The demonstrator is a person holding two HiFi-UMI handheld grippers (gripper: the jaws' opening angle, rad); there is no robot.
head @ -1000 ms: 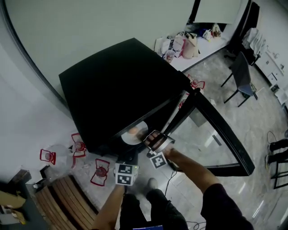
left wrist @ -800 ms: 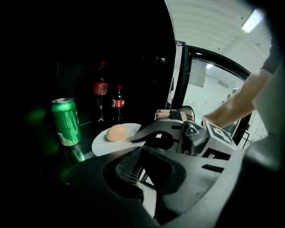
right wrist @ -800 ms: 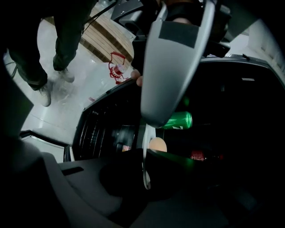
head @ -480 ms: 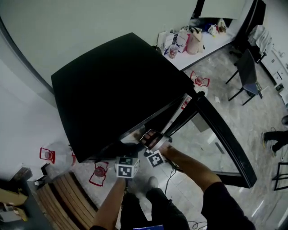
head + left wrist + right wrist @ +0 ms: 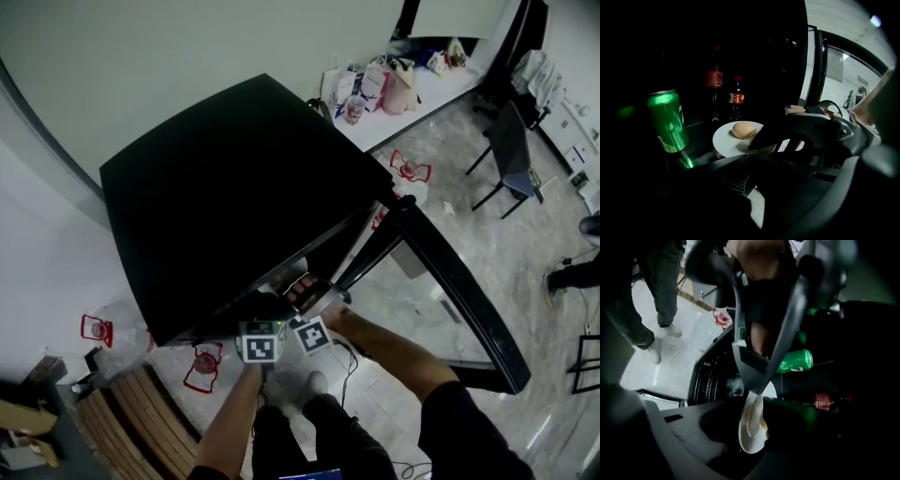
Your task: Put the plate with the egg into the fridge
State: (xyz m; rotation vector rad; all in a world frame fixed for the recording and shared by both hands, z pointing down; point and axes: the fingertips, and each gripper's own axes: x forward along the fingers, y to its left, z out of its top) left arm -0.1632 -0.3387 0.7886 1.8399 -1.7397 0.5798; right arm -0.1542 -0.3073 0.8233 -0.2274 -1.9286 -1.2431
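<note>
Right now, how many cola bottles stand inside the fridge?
2. Both stand behind the plate: the left bottle, the right bottle beside it. Darkness may hide more.

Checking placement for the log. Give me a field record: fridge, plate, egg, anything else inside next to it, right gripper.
fridge: black fridge, glass door swung open
plate: round white plate, inside fridge, level
egg: brown egg, on plate
neighbours: green can left of plate; two red-labelled cola bottles behind it
right gripper: right gripper, jaws opening, plate rim between them
</note>
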